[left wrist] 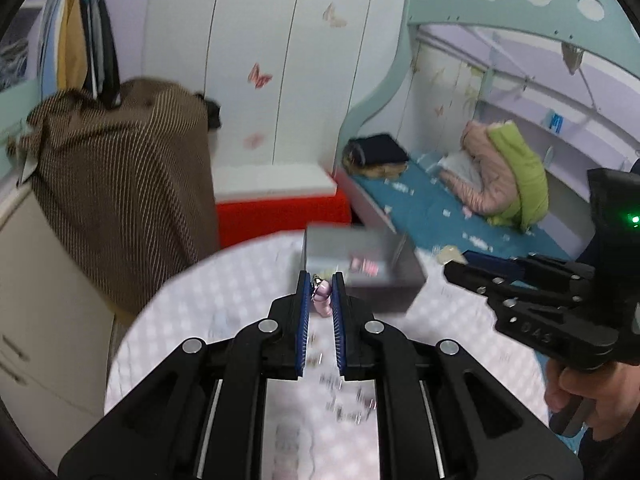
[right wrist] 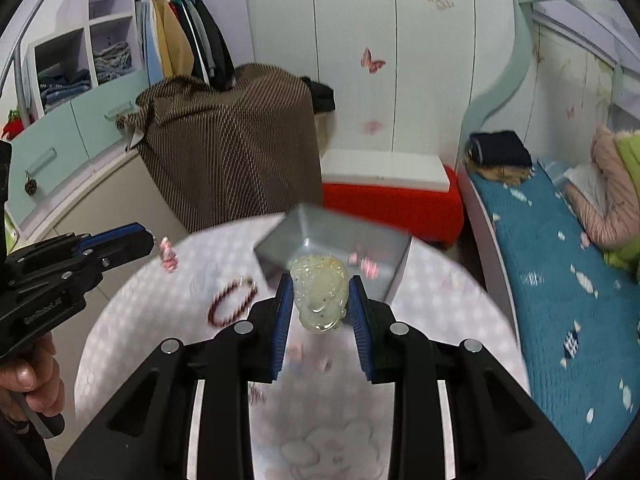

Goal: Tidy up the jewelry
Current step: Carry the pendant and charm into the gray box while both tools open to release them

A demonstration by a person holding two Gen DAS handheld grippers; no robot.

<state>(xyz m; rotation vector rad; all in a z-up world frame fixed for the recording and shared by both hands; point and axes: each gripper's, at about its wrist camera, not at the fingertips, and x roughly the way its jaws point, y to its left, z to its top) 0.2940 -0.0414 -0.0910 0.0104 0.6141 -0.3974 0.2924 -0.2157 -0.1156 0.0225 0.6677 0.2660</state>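
Round table [right wrist: 448, 280]: beaded bracelet [right wrist: 232, 302] only in right view; left gripper [left wrist: 321, 280] pinching pink pendant [left wrist: 322, 296], right gripper [right wrist: 320, 284] clamping jade carving [right wrist: 319, 296].

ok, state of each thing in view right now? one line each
left gripper: shut on a small pink pendant, off the table.
right gripper: shut on a pale green carved pendant, held above the table.
grey box: open, on the round table; something pink inside, blurred.
dark red bead bracelet: flat on the table, untouched.
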